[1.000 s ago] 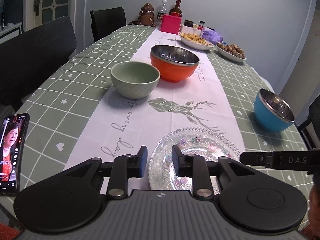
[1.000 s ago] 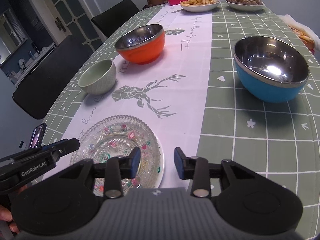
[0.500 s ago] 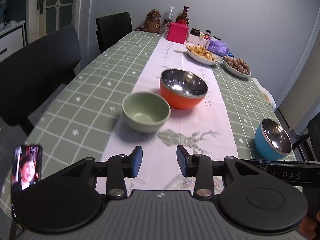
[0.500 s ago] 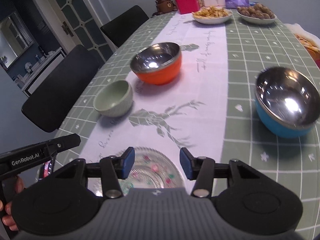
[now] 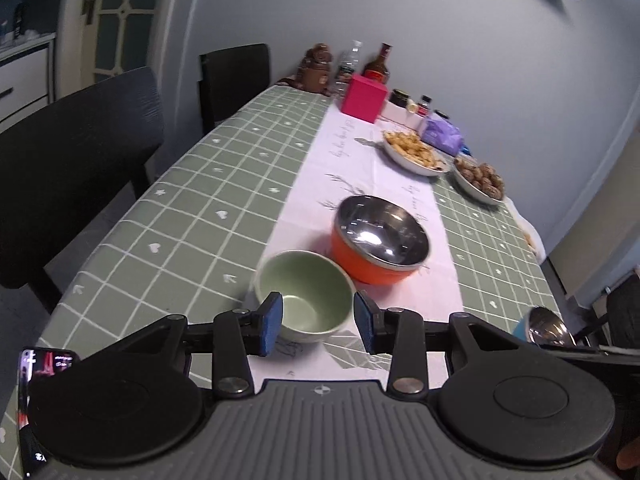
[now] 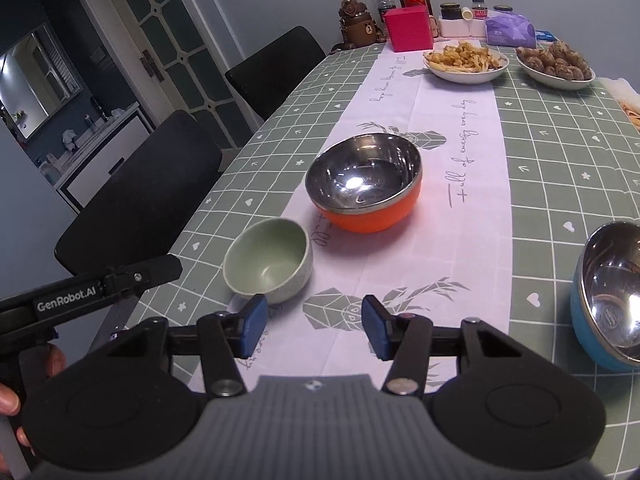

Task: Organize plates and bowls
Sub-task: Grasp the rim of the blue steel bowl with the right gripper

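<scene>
On my far left a phone (image 5: 46, 364) lies at the worktop (image 5: 168, 216) edge with its screen lit, and two black chairs (image 6: 144, 196) stand along that side. My left gripper (image 5: 318, 322) hangs above the near end of the worktop with its fingers parted and nothing between the blue pads (image 5: 272, 322); the left jaws have just been opening. Seen past them, the green bowl (image 5: 306, 294) sits upright on the edge of the white runner (image 6: 452, 184), empty, not touched by either pad. Just beyond it and slightly right stands the orange bowl (image 5: 378, 238) with its shiny steel lining, close to the green one but apart from it.

From the right wrist view, my right gripper (image 6: 314, 326) also hovers over the runner, above the printed grey deer (image 6: 384, 298), fingers apart and holding nothing; its jaws have likewise just been opening. The green bowl lies to its front left, the orange bowl further ahead. The left gripper's black arm crosses the lower left corner there, with a hand (image 6: 12, 388) on its handle.

Off to the right, near the worktop's edge, sits the blue bowl (image 6: 608, 296), steel-lined and upright, well apart from the other two. At the far end I see two white dishes of food (image 6: 466, 62), a pink box (image 6: 410, 28), bottles and a brown figurine (image 6: 358, 24).
</scene>
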The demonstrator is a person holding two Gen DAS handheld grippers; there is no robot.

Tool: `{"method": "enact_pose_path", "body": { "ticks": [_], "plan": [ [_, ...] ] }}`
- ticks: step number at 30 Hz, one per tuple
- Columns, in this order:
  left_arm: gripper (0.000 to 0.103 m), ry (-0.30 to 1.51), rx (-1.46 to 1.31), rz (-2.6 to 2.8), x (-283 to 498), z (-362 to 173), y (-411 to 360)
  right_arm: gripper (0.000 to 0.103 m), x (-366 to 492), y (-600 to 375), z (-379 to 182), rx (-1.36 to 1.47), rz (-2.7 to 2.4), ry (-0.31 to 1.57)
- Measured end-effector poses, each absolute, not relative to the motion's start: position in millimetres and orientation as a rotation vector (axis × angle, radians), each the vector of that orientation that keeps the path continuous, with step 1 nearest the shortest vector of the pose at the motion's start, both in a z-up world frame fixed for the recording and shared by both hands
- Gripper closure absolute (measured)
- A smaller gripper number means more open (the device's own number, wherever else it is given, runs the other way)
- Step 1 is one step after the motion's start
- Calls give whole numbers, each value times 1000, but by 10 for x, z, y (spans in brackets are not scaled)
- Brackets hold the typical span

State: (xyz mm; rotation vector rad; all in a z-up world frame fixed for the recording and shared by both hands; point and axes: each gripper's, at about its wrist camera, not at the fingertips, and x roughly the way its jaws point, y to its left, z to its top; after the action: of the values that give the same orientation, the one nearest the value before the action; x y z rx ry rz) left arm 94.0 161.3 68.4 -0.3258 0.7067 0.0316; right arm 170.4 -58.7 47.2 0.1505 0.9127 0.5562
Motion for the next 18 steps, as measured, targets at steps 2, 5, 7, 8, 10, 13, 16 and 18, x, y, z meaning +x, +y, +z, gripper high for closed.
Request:
{"method": "enact_pose_path", "body": {
  "ticks": [2, 5, 7, 8, 10, 13, 16, 18],
  "plan": [
    [59, 706, -312, -7, 939, 696, 1506, 50, 1699, -704, 473, 148, 536, 912],
    [59, 716, -303, -66, 956, 706, 1328, 48, 1687, -931, 478, 137, 499, 909],
    [59, 725, -312, -99, 981, 711, 1205, 48, 1687, -1108, 482, 124, 468, 902],
    [59, 728, -315, -117, 1003, 713, 1138, 47, 1691, -1208, 485, 118, 449, 896],
    [59, 731, -315, -145, 1050, 718, 989, 47, 1703, -1402, 486, 110, 406, 885],
    [59, 738, -313, -201, 1123, 716, 734, 47, 1733, -1715, 487, 105, 336, 864],
    [59, 740, -317, -254, 1198, 702, 482, 47, 1742, -2001, 500, 75, 252, 813],
    [59, 744, -312, -277, 1273, 681, 310, 47, 1762, -2189, 498, 71, 203, 782]
  ]
}}
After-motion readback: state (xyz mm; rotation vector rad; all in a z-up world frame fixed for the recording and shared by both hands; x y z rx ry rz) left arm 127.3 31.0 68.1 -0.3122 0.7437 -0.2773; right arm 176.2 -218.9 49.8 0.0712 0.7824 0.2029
